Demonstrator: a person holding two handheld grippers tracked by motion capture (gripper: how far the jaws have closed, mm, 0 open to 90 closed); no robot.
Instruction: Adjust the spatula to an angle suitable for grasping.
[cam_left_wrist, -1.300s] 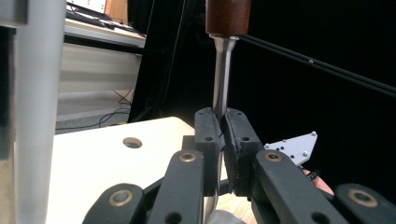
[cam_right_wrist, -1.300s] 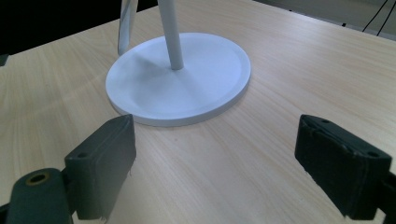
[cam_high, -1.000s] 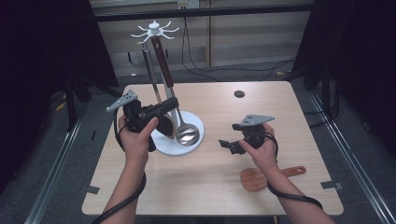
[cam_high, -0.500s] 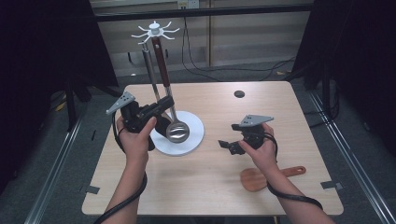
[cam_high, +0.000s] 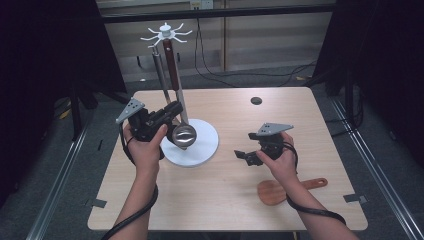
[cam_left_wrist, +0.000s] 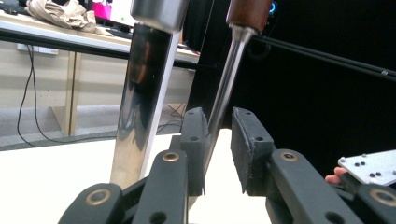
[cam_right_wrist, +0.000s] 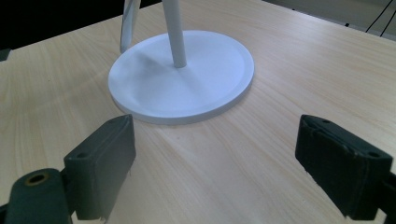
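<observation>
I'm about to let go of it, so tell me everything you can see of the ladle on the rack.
The ladle hangs from the white rack's spoked top by a dark reddish wooden handle, with a thin shiny metal shaft and a round polished bowl low over the rack's round base. It leans slightly off plumb beside a second hanging metal tool. Its shaft passes between the jaws of the left gripper, which have just been opening; a gap shows on one side.

Wooden spatula (cam_high: 282, 190) — near table (cam_high: 225, 210) edge
</observation>
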